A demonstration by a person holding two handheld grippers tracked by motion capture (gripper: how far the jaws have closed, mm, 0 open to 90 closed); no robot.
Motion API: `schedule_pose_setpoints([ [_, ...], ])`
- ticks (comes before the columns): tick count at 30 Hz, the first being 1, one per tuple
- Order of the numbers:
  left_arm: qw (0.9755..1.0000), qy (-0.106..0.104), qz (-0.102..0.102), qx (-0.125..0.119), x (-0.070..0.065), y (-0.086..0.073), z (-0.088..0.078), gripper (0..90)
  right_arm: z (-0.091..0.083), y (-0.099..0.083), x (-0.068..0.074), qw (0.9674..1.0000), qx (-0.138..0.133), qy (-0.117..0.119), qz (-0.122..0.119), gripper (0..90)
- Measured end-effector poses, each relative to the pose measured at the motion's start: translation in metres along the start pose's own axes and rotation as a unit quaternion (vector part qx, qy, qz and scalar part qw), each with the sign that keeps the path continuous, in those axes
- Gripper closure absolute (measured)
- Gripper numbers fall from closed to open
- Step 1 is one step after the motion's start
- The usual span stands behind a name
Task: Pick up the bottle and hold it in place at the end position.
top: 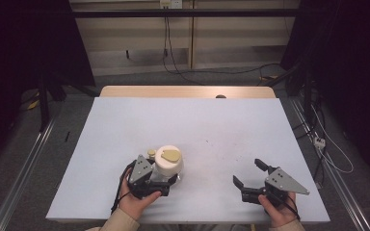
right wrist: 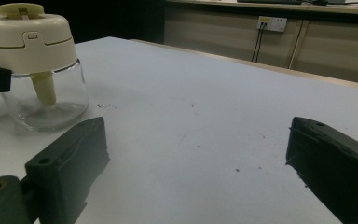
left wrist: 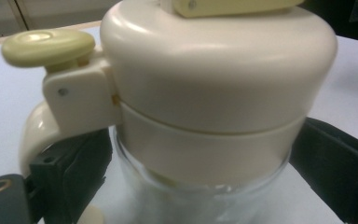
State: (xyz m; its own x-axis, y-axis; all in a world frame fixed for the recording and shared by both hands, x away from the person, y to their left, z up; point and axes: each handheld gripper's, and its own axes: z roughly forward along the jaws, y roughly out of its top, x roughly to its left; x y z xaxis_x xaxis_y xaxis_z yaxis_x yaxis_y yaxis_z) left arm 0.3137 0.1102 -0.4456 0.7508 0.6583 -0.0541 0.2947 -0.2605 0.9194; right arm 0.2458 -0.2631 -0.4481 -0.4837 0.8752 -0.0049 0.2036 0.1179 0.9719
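- on the near left of the white table stands a small glass jar with a cream plastic lid on it.
- through the clear glass, in the right gripper view, a cream stem hangs down from the lid into the jar; nothing else shows inside, and the bottom looks bare.
- on top of the lid sits a pale yellow flap, and a round pale yellow knob sticks up on a cream bracket at the lid's side.
- left gripper, held in the person's left hand, has its black jaws set one on each side of the jar, just under the lid's lower rim; they sit tight against the glass, open only as wide as the jar.
- further right, well apart from the jar, the right gripper rests in the person's right hand near the table's front edge.
- its jaws stand wide apart with only bare table between them, gripping nothing.
- beyond the far edge, cables trail down from a wall socket.
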Motion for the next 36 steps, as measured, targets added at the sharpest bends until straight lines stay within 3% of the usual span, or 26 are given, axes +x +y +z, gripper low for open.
schedule_pose_setpoints([
  [8,0.9998,0.021,0.006,-0.005,-0.005,0.0,0.012,3.9,0.0,0.0,0.0,1.0,0.0,0.0,0.001,4.9],
  [16,0.9991,0.038,-0.004,-0.018,-0.007,0.0,0.019,3.7,0.0,0.0,0.0,1.0,0.001,0.0,0.001,5.0],
  [19,0.999,0.04,-0.012,-0.018,-0.008,0.0,0.022,3.6,0.0,0.0,0.0,1.0,0.0,0.0,0.001,5.0],
  [36,0.9977,0.062,-0.01,-0.025,-0.01,0.003,0.03,4.4,0.0,0.0,0.0,1.0,0.001,0.001,0.001,5.0],
])
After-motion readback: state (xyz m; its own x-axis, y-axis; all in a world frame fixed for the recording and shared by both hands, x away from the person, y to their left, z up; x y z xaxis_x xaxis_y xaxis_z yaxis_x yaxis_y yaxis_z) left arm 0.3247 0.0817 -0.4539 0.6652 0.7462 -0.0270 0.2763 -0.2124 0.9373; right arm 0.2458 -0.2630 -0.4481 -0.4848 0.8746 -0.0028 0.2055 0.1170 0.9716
